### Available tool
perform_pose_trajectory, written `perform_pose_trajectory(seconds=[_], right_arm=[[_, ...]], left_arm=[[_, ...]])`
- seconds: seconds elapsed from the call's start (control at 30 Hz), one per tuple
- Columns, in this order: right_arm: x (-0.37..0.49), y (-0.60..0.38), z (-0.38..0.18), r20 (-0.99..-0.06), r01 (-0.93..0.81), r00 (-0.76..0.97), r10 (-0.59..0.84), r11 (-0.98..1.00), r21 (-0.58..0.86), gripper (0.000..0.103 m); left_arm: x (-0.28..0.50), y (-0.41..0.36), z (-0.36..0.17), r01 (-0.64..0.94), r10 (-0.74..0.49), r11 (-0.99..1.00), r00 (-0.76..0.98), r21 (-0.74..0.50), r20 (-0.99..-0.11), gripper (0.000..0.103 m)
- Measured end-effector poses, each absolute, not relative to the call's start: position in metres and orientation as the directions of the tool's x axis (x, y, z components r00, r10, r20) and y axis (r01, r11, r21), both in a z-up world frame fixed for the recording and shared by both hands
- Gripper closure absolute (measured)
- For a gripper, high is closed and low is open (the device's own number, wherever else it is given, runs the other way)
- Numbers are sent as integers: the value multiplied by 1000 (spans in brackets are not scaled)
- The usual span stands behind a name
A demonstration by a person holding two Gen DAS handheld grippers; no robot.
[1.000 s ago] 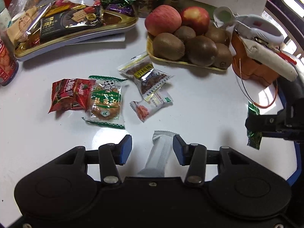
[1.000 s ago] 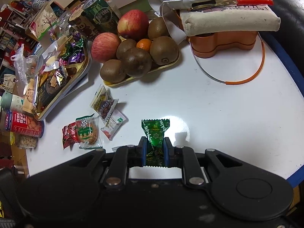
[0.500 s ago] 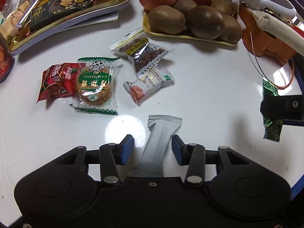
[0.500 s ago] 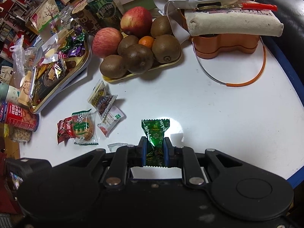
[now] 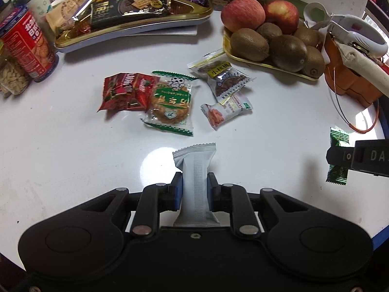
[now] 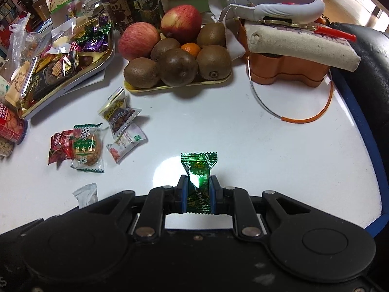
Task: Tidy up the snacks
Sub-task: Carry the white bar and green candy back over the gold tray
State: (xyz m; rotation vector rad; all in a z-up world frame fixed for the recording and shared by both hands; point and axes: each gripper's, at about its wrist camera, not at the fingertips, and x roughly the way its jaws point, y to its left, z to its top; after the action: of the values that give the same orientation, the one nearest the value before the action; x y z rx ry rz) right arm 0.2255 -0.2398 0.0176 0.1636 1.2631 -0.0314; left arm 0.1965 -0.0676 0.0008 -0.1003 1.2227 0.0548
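Left hand-held gripper: blue pads clamped on the silver bar wrapper, gripped mid-length, upper end free above the white tabletop.

Right hand-held gripper: closed narrow on the green foil candy, crimped top sticking out past the pads.

Further out, loose on the tabletop: red packet touching the green-edged biscuit pack; beside them the dark nut pack overlapping the small white packet.

Beyond: gold snack tray, already heaped; fruit tray to its right.

Judgement: step in hand is lift and carry, tray the likely destination. Lift straight up, pass above the loose packets, and release low over a free patch so nothing slides off the pile.
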Motion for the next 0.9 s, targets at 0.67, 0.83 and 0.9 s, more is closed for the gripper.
perform_pose_trajectory(seconds=[0.67, 0.83, 0.9], right_arm=[[183, -95, 64, -708, -118, 671, -219, 911, -394, 84], [179, -87, 68, -666, -145, 712, -223, 881, -450, 85], [183, -86, 64, -690, -161, 690, -216, 884, -438, 85]], left_arm=[[176, 20, 5, -210, -151, 949, 348, -234, -925, 77], [179, 23, 5, -206, -153, 949, 356, -238, -922, 77], [179, 23, 5, -207, -148, 951, 355, -231, -923, 77]])
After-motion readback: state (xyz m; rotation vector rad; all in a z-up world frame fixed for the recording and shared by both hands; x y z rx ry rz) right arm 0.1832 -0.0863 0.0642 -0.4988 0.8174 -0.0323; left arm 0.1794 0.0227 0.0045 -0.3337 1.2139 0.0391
